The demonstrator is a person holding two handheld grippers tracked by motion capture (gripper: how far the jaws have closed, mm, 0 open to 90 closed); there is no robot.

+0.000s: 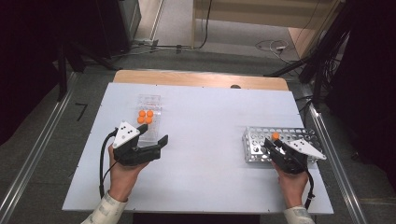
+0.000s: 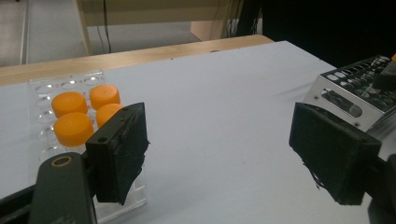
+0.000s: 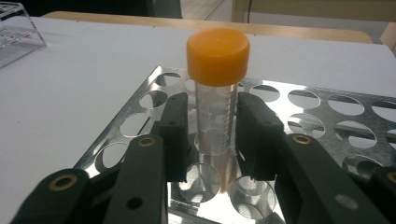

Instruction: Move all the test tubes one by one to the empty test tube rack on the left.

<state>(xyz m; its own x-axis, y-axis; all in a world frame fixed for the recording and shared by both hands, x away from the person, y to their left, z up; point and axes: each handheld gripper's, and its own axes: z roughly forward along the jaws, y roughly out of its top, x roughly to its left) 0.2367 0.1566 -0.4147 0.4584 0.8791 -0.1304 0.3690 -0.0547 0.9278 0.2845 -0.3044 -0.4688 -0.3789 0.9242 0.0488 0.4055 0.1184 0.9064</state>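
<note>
Currently the right tool (image 3: 212, 135) has its two jaws on either side of a clear graduated tube (image 3: 215, 123) with an orange screw cap (image 3: 218, 56). The pads stand just beside the tube wall; whether they press on it cannot be told. The tube stands upright in a hole of the perforated metal rack (image 3: 327, 121), near the rack's left end in the high view, where its cap shows orange just ahead of the right tool (image 1: 275, 143). Round empty holes surround the tube on all sides. The metal rack (image 1: 299, 135) sits on the right part of the white desk (image 1: 205, 140).

The left tool (image 2: 217, 149) is spread wide, with nothing between its jaws, and rests low over the desk at the left. Just beside its left jaw lies a clear plastic rack (image 2: 56, 88) carrying four orange-capped tubes (image 2: 74, 116) grouped together. In the high view this clear plastic rack (image 1: 148, 105) lies directly beyond the left tool (image 1: 156, 144), well apart from the metal rack.
</note>
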